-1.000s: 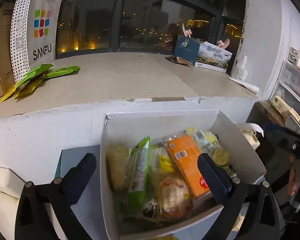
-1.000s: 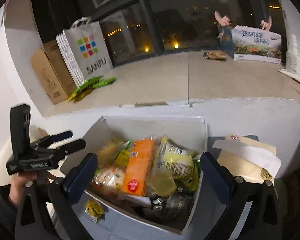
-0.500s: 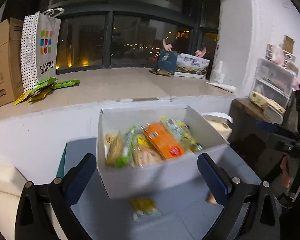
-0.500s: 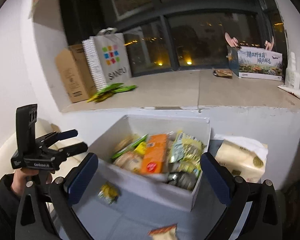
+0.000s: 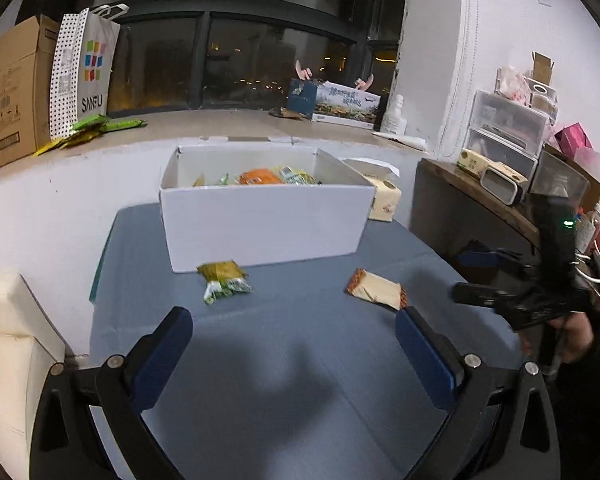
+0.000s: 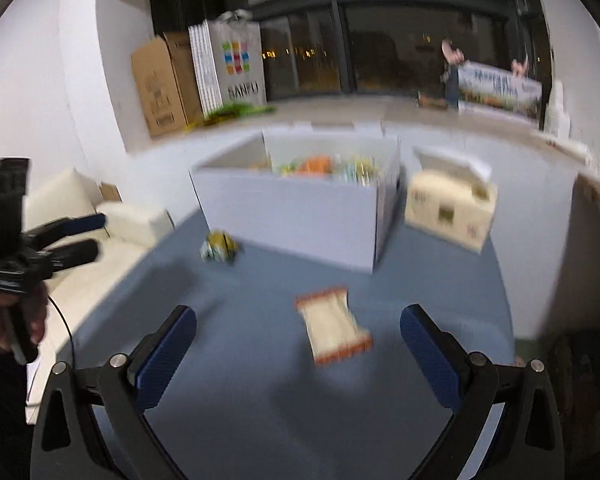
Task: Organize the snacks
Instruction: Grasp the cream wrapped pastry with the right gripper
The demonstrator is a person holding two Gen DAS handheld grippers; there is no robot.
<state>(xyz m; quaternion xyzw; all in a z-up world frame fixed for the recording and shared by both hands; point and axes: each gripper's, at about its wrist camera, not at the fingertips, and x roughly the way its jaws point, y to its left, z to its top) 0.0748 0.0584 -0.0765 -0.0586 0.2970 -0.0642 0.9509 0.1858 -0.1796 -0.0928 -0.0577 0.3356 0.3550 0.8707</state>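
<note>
A white box (image 5: 264, 224) holding several snack packs stands at the back of the blue table (image 5: 292, 360); it also shows in the right wrist view (image 6: 300, 220). A yellow-green snack pack (image 5: 223, 281) lies in front of the box's left corner, also seen from the right wrist (image 6: 219, 247). A cream pack with orange ends (image 5: 377, 289) lies to the right, just ahead of my right gripper (image 6: 298, 344) in its view (image 6: 333, 329). My left gripper (image 5: 294, 340) is open and empty above the table. My right gripper is open and empty too.
A tissue box (image 6: 450, 210) stands right of the white box. The window ledge holds a cardboard box (image 5: 14, 92), a SANFU bag (image 5: 84, 76), green packs (image 5: 96, 128) and a printed box (image 5: 336, 102). A dark side table with drawers (image 5: 500, 160) is at the right, a cream cushion (image 5: 8, 320) at the left.
Both grippers have pulled back and down from above the box. The table front and two loose packs have come into view. Both stay open.
</note>
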